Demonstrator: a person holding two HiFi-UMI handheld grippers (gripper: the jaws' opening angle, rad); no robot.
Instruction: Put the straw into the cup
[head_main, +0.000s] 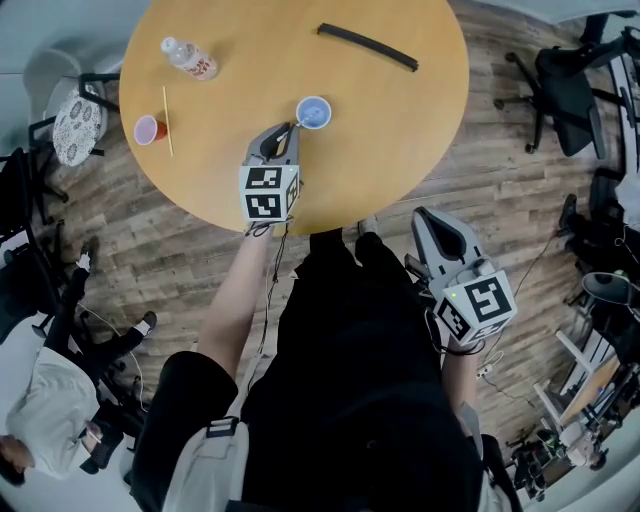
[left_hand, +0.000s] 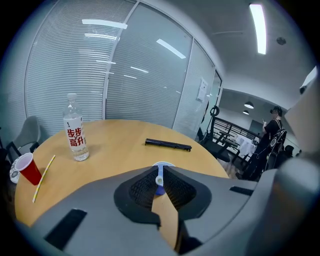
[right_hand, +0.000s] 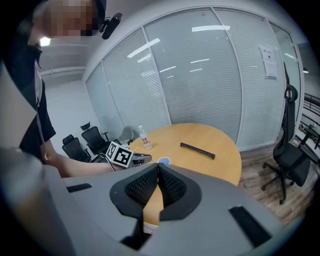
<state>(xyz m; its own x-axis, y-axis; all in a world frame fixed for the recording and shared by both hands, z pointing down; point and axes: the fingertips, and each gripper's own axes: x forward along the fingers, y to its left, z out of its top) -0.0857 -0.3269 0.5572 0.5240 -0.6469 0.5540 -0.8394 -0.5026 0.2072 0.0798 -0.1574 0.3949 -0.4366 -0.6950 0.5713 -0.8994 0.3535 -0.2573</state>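
Head view is showing us the straw (head_main: 168, 120) lying flat on the round surface (head_main: 390, 130), just beside the red cup (head_main: 150, 129). Its long line is running from 12 o'clock to 6 o'clock. We are holding our left gripper (head_main: 291, 128) at the blue cup (head_main: 316, 112). In the left gripper view its fingers are pinching the near wall of that cup, with only a thin slit between them. From those fingers the straw is lying at 9 o'clock, well apart. Our right gripper (head_main: 428, 218) is hanging off the surface at 5 o'clock, with its fingers pressed together on nothing. So we are thinking the left gripper is the nearer one to the straw, but it is busy. We cannot tell which cup is meant.
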